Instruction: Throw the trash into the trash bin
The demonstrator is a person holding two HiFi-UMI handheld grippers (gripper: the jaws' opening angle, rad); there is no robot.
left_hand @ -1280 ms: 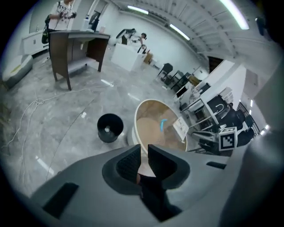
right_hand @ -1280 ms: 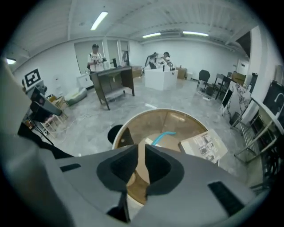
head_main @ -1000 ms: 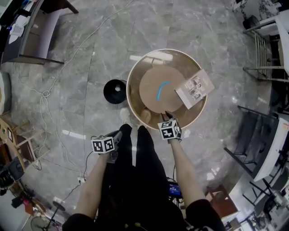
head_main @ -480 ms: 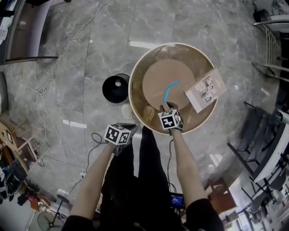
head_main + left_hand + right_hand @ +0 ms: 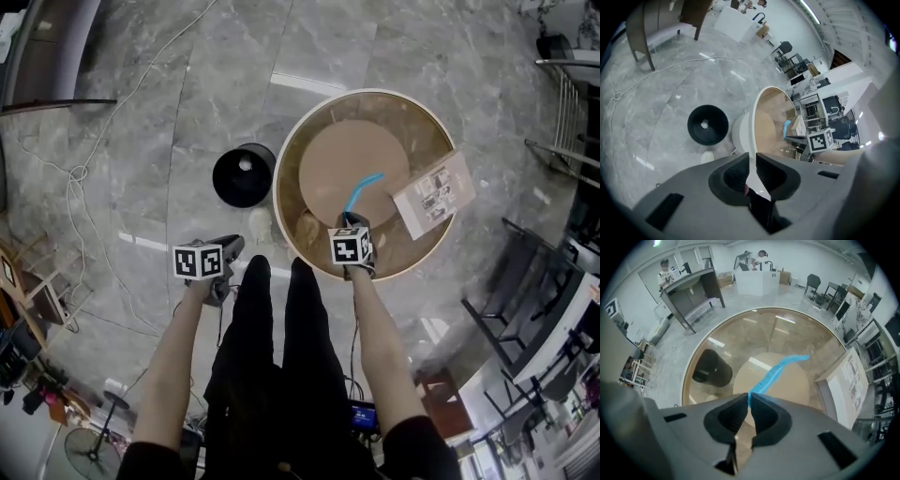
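Observation:
A blue strip of trash (image 5: pixel 362 190) lies on the round glass table (image 5: pixel 284 202), also seen in the right gripper view (image 5: pixel 780 367). My right gripper (image 5: pixel 348 221) points steeply down at the strip's near end. Its jaws are closing, and the pads (image 5: pixel 749 397) pinch that end. The black trash bin (image 5: pixel 244 175) stands open on the floor left of the table; through the glass it shows as a dark shape (image 5: pixel 712 369). My left gripper (image 5: pixel 232 247) hangs over the floor in front of the bin (image 5: pixel 708 124), with only a narrow gap between its jaws (image 5: pixel 752 157) and nothing in them.
A flat printed box (image 5: pixel 433 194) overhangs the table's right rim. A small white object (image 5: pixel 260 222) lies on the floor between bin and table. A cable (image 5: pixel 94 159) trails over the grey tiles at the left. Chairs and metal racks stand at the right.
The right gripper has sunk onto the blue strip's near end and closed on it. The left gripper has swung left and down, away from the table.

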